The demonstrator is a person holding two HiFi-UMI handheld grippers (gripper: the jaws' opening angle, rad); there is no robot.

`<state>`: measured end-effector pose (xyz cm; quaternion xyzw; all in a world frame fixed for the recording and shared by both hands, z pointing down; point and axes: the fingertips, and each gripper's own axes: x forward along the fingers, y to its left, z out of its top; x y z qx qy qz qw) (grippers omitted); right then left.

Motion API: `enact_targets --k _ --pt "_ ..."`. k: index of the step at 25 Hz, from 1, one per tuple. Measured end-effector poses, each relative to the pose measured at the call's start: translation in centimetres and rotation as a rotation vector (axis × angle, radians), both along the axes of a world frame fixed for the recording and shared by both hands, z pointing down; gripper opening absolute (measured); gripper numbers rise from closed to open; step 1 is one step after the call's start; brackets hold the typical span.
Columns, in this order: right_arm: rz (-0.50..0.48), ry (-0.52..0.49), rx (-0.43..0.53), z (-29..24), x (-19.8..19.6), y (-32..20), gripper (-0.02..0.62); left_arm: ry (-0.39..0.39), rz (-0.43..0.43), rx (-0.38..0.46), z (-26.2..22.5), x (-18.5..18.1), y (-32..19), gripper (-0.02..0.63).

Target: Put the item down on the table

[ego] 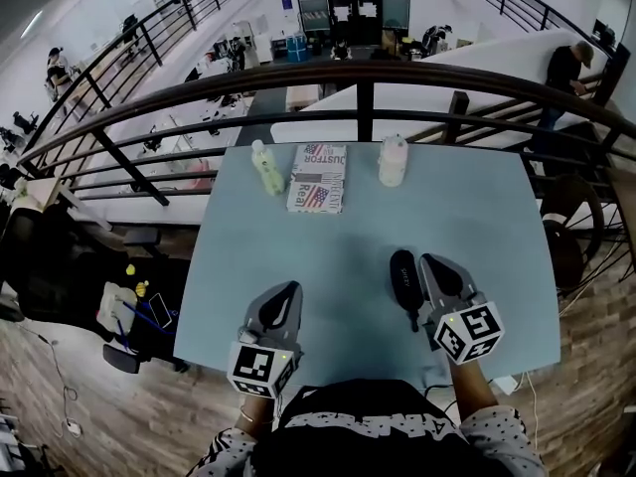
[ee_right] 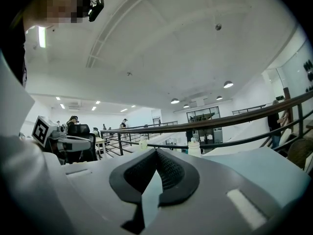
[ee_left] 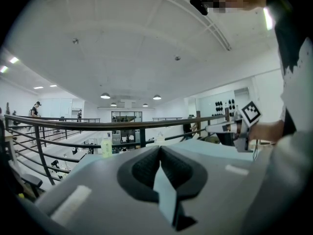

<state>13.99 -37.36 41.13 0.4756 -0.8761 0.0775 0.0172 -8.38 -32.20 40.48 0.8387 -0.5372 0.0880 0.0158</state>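
Right jaws: on the right gripper [ee_right: 156, 152] they are pressed together at the tips with nothing between them.
Left jaws: on the left gripper [ee_left: 160, 148] they also meet tip to tip and are empty.
Item: black, long and oval [ego: 404, 276]. It lies flat on the bench [ego: 298, 256], just to the left of the right gripper and level with its front end. We cannot tell whether the two touch.
Long axis: it runs away from us, roughly parallel to the right gripper, and the thinner end points back toward us.
Nearer hand: the right one, clearly. The left gripper sits well apart, on the item's left and closer to us.
Stage: we judge the put-down done, since the item rests on the bench and neither gripper holds it.
Next move: we would draw the right gripper clear, keeping it off the item at its side so nothing gets nudged.
Farther out: a green bottle [ego: 266, 167], a magazine [ego: 318, 179] and a white bottle [ego: 393, 160] stand in a row at the far edge by the railing [ego: 364, 72], well apart from the item.
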Motion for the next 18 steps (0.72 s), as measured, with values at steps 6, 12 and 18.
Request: enact_targets --k 6,12,18 --pt "-0.012 -0.005 -0.003 0.02 0.38 0.53 -0.003 0.0 -0.002 -0.007 0.23 0.44 0.3 0.0" --pt "-0.017 -0.034 -0.02 0.11 0.82 0.6 -0.002 -0.001 0.003 -0.005 0.2 0.89 0.17 0.0" --pt "-0.014 -0.043 -0.024 0.17 0.98 0.92 -0.002 -0.006 0.003 -0.005 0.15 0.88 0.45 0.0"
